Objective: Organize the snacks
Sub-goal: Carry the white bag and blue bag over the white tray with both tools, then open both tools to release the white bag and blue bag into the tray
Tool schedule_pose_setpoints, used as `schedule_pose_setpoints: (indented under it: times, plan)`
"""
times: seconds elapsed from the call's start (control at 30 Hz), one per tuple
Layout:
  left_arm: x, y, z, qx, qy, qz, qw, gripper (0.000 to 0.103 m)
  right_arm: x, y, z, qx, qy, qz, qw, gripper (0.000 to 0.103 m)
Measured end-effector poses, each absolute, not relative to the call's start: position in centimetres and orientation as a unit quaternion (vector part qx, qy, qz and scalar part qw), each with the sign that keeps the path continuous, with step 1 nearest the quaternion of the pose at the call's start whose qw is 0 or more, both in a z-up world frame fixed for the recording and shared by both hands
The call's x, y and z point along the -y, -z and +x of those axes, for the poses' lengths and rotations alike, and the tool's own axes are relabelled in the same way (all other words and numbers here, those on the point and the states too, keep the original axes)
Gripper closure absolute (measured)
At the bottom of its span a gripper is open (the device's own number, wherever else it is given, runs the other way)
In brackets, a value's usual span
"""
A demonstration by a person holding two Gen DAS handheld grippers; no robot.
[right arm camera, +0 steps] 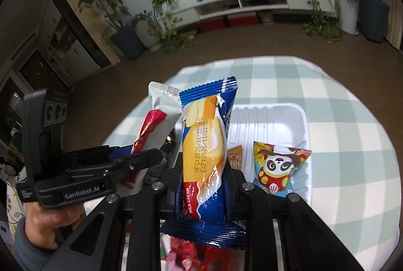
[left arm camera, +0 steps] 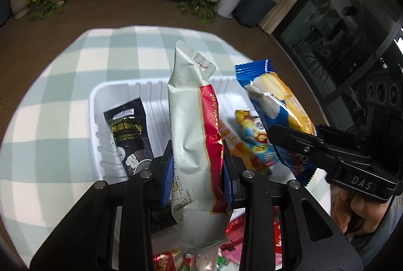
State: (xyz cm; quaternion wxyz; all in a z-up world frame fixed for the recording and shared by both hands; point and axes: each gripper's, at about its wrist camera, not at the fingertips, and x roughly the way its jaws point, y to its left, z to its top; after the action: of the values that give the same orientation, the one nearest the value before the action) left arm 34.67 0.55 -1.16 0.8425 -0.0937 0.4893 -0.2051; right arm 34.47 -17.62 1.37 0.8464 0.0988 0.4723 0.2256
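Note:
My left gripper point(left arm camera: 197, 170) is shut on a white and red snack packet point(left arm camera: 194, 125) and holds it upright above the white tray point(left arm camera: 100, 99). My right gripper point(right arm camera: 204, 182) is shut on a blue milk cream cake packet point(right arm camera: 204, 145), also upright over the tray point(right arm camera: 299, 120). Each gripper shows in the other's view: the right gripper point(left arm camera: 297, 142) with the blue packet point(left arm camera: 279, 104), the left gripper point(right arm camera: 141, 157) with the white and red packet point(right arm camera: 156, 125). In the tray lie a black packet point(left arm camera: 128, 130), a panda packet point(right arm camera: 277, 167) and an orange packet point(right arm camera: 235, 157).
The tray sits on a round table with a green and white checked cloth point(left arm camera: 50, 94). More red and pink snack packets point(right arm camera: 191, 253) lie below the grippers at the near edge. Plants, a white cabinet and brown floor lie beyond the table.

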Motion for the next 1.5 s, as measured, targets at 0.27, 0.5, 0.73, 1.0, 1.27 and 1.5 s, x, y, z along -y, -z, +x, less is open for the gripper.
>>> schedule_pose_setpoints:
  times: [0.27,0.5,0.73,1.0,1.27,1.5]
  plan:
    - [0.3,4.6,36.6,-0.508,0.197,-0.093,0.833,0.073,17.6,2.1,36.0,-0.501,-0.203,0.095,0.836,0.076]
    - [0.6,6.7,37.4,-0.524,0.190,-0.092,0.825,0.073,17.0,3.5,36.7,-0.514,-0.195,0.085,0.831,0.076]
    - [0.9,6.9,37.5,-0.522,0.181,-0.091,0.829,0.071,17.0,4.3,36.7,-0.520,-0.194,0.084,0.828,0.075]
    - [0.8,6.5,36.9,-0.519,0.176,-0.096,0.831,0.068,16.4,4.4,36.3,-0.522,-0.192,0.072,0.828,0.067]
    - [0.6,6.0,36.4,-0.517,0.174,-0.091,0.833,0.066,16.5,4.4,36.1,-0.520,-0.190,0.069,0.830,0.065]
    - [0.1,4.6,35.4,-0.501,0.173,-0.091,0.843,0.045,16.8,3.6,35.4,-0.510,-0.187,0.065,0.837,0.048]
